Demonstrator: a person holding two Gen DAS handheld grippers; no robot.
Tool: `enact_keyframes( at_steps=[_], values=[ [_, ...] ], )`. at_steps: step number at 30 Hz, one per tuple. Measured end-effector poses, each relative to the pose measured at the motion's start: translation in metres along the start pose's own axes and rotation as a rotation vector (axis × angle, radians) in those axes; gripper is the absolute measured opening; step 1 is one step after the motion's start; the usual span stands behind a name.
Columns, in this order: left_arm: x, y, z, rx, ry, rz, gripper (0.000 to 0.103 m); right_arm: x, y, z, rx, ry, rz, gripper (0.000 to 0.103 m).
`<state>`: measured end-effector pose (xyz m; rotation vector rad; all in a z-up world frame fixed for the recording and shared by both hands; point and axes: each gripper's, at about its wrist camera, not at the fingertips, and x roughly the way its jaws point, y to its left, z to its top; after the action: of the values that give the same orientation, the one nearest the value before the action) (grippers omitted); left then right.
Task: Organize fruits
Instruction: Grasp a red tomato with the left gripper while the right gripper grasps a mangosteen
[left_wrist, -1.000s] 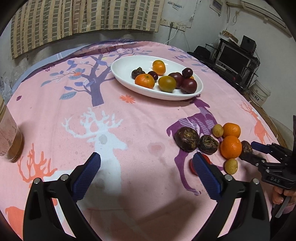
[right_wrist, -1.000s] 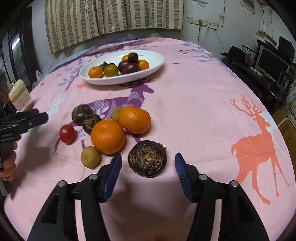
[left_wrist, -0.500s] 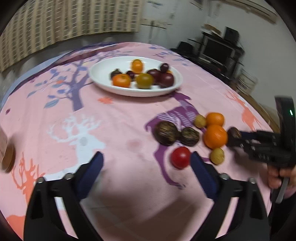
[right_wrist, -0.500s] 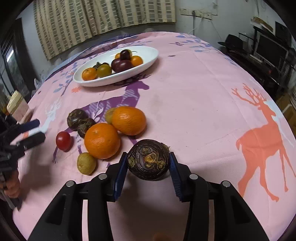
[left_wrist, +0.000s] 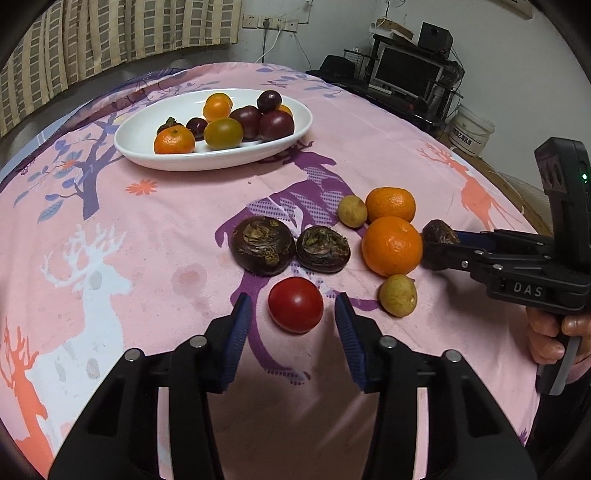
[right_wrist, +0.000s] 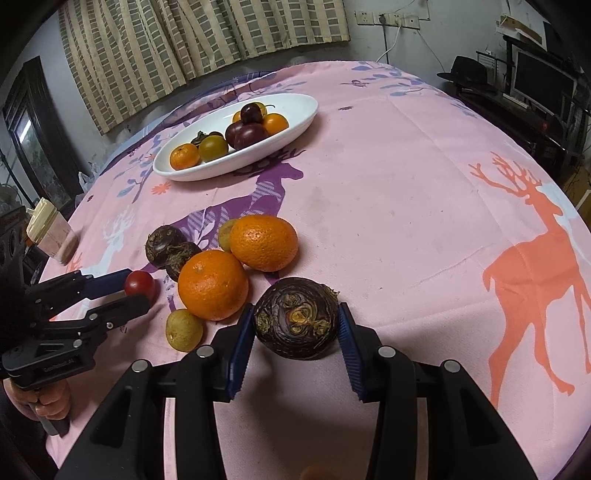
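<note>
Right gripper (right_wrist: 296, 325) has its blue pads pinched on a dark water chestnut (right_wrist: 297, 317) on the pink tablecloth (right_wrist: 406, 206), right beside two oranges (right_wrist: 236, 266). Left gripper (left_wrist: 293, 314) has just been closing around the red tomato (left_wrist: 295, 304), pads either side but small gaps visible, so it isn't gripped. White dish (left_wrist: 147, 144) of fruit sits well beyond

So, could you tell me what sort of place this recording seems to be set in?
Most likely a lived-in room of a home: a round table under a pink deer-print tablecloth, checked curtains along the wall behind it, and a monitor on a dark stand in the corner.
</note>
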<state>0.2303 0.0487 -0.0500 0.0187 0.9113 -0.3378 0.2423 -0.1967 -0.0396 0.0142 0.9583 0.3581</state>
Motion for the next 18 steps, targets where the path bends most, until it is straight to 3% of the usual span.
enact_keyframes(
  at_steps=[14,18],
  values=[
    [0.005,-0.001,-0.001,-0.007,0.0,0.031,0.029,0.0,-0.001,0.0,0.004,-0.003,0.015,0.045],
    [-0.012,0.009,0.004,-0.066,-0.039,-0.008,0.029,-0.014,0.011,0.0,-0.065,-0.075,0.093,0.045]
  ],
)
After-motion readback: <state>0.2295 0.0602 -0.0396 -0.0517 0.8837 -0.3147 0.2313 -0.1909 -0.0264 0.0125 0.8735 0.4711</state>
